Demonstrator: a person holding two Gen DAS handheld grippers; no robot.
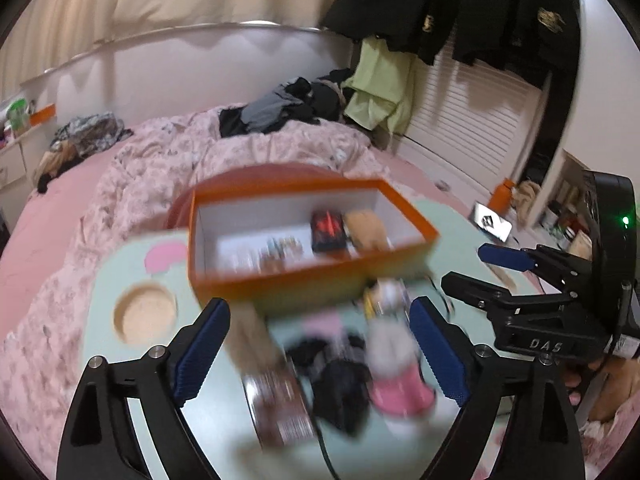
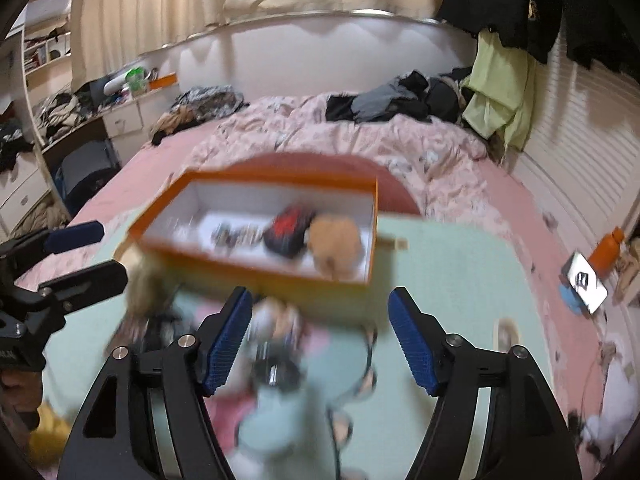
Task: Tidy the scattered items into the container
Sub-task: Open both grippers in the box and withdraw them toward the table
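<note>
An orange box [image 1: 312, 236] sits at the far side of the pale green table [image 1: 120, 272], a tan plush [image 1: 366, 230] and dark packet [image 1: 328, 230] inside. Blurred scattered items [image 1: 340, 368] lie just before the box. Both the left gripper [image 1: 320, 356] and right gripper [image 2: 320, 340] have fingers spread, holding nothing.

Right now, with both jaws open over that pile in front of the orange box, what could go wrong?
1. The pile is a tangle: dark fabric, a cord and a pink piece overlap, so a grab may drag neighbours along.
2. The orange box is open with a tan soft toy against one wall; a careless drop could land outside it.
3. The left gripper and right gripper work side by side and could collide.
</note>
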